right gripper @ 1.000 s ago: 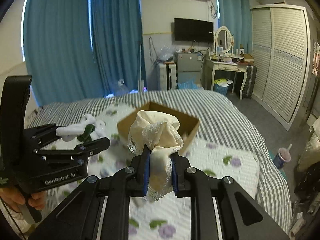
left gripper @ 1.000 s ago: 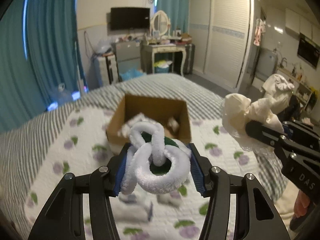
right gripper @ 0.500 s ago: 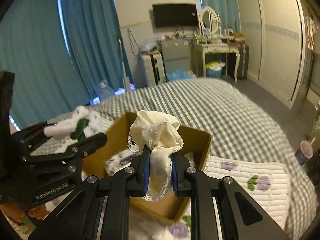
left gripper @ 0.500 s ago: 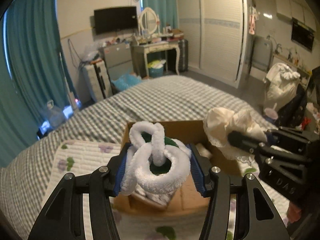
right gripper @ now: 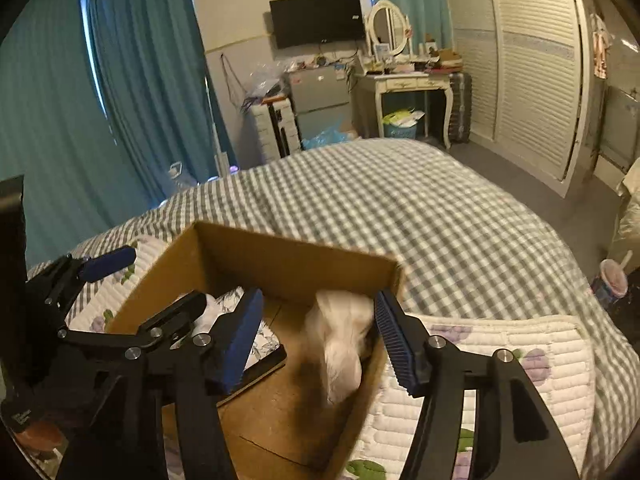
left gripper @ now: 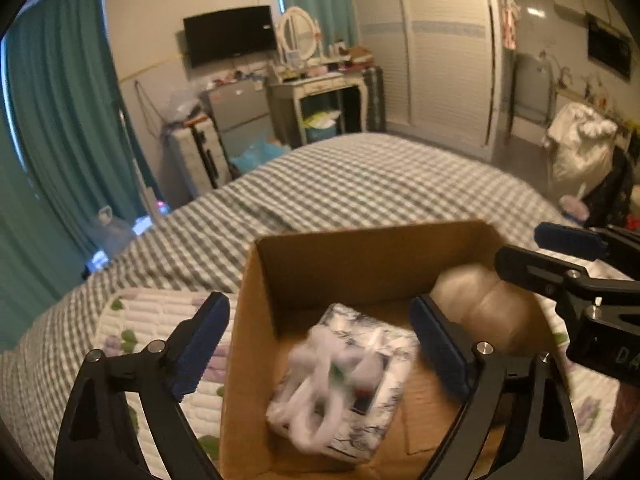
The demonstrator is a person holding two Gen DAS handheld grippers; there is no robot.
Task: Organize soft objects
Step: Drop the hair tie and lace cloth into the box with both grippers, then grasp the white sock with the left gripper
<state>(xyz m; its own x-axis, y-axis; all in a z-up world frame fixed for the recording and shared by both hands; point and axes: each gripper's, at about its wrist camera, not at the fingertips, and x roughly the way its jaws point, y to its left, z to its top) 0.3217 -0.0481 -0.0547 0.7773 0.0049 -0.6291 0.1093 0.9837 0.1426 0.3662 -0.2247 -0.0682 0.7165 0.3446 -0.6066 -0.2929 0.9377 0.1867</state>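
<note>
Both claws gaping, cardboard box (left gripper: 360,264) beneath

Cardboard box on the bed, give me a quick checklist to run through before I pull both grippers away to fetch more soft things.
1. Left gripper open with nothing between its pads: ok.
2. Right gripper open with nothing between its pads: ok.
3. White fuzzy looped toy inside the brown cardboard box, on the white floral-print packet: ok, though blurred as if not settled.
4. Cream lace cloth bundle inside the box, near its right wall: ok, also blurred.
5. Nothing hanging over the box rim: ok on the edges in view; near edge cannot tell.
6. The two grippers apart from each other above the box: ok.
</note>
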